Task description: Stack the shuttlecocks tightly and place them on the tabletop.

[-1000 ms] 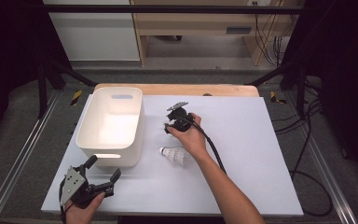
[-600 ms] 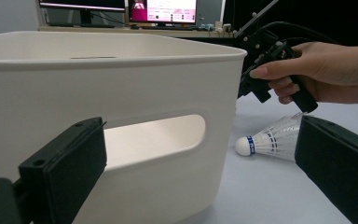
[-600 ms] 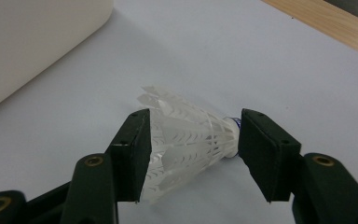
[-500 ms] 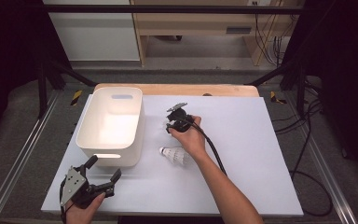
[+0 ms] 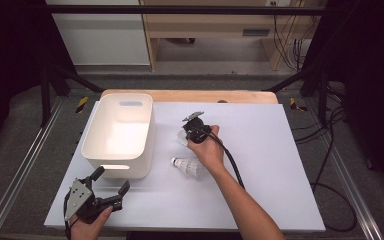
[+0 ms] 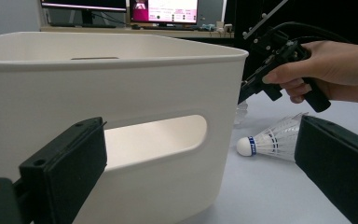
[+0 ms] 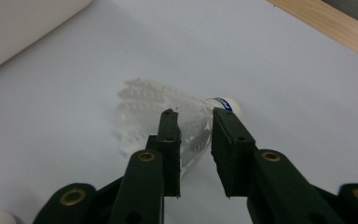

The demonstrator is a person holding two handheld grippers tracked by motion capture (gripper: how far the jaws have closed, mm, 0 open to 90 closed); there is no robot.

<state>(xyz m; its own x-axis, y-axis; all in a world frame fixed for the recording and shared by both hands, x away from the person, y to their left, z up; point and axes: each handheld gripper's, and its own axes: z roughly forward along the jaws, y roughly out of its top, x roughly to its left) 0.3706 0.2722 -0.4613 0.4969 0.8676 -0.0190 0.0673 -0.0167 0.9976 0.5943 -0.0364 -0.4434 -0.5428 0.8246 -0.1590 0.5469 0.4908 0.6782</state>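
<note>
Pinching toward a white shuttlecock (image 7: 168,112), the right gripper (image 7: 195,116) pointed down at the white sheet (image 5: 280,165) just beside the bin's right wall. Its 2 black jaws had just been closing, and in the right gripper view they stood narrow with the feather skirt between them; whether the pads already pressed on the feathers I could not tell. That shuttlecock lay on its side, its cork tip with a blue band pointing away toward the wooden far edge (image 7: 326,23).

A second shuttlecock (image 5: 189,166) lay on the sheet near the person's right hand (image 5: 207,150), closer to the near edge, with its cork tip turned toward the bin.

The white bin (image 5: 120,135) stood on the left half of the sheet, its near wall showing a slot handle (image 6: 154,140) in the left gripper view.

The left gripper (image 5: 109,187) rested at the near left corner of the sheet, held in the person's left hand (image 5: 87,227). Its 2 jaws were spread wide, gripping nothing, and aimed at the bin's near wall.
</note>
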